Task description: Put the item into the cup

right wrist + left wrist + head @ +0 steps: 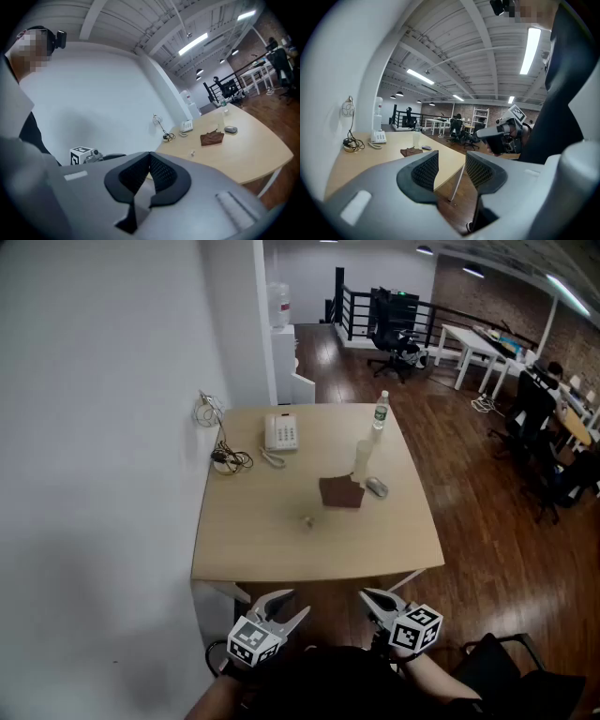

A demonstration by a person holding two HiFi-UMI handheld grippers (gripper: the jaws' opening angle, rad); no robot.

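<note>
A small pale item lies on the wooden table, left of a brown cloth. A tall translucent cup stands just behind the cloth. Both grippers hang below the table's near edge, well short of the item. My left gripper is open with nothing between its jaws; its own view shows the gap and the cup far off. My right gripper is shut and empty, its pads meeting. Its view shows the item and the cloth.
A white phone, tangled cables, a water bottle and a grey mouse also sit on the table. A white wall runs along the left. Office chairs and desks stand at the far right on the wood floor.
</note>
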